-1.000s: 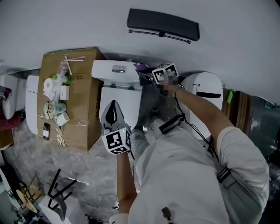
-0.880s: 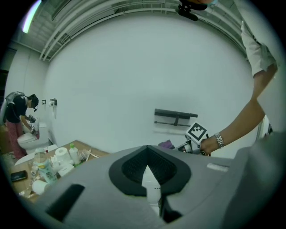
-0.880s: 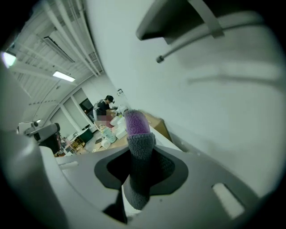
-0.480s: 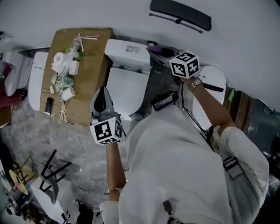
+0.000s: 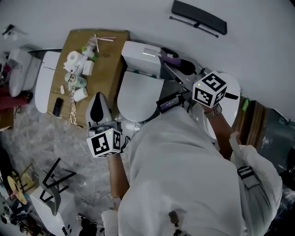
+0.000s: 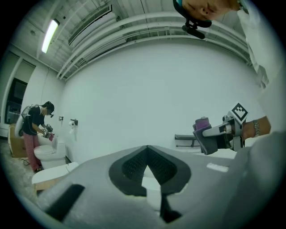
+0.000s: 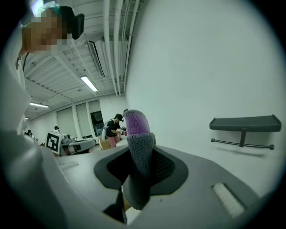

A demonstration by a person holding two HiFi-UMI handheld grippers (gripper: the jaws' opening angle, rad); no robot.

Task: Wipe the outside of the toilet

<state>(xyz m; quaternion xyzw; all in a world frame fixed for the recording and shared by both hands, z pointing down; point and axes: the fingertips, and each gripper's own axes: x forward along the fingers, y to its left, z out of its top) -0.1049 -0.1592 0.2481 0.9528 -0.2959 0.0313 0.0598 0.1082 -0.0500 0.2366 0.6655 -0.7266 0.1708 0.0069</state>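
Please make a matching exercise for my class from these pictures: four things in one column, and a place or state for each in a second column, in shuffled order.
Things
1. left gripper
2. right gripper
3. cardboard box
4. dark shelf

Places or states
A. fixed to the wall
B. shut, with nothing between its jaws
C. stands beside the toilet
D. shut on a purple-and-grey cloth

Right pairs: 1-B, 2-D, 3-C, 4-A

Two tools [image 6: 147, 154] [image 7: 138, 166], one cloth [image 7: 139, 134], one cardboard box [image 5: 110, 64]
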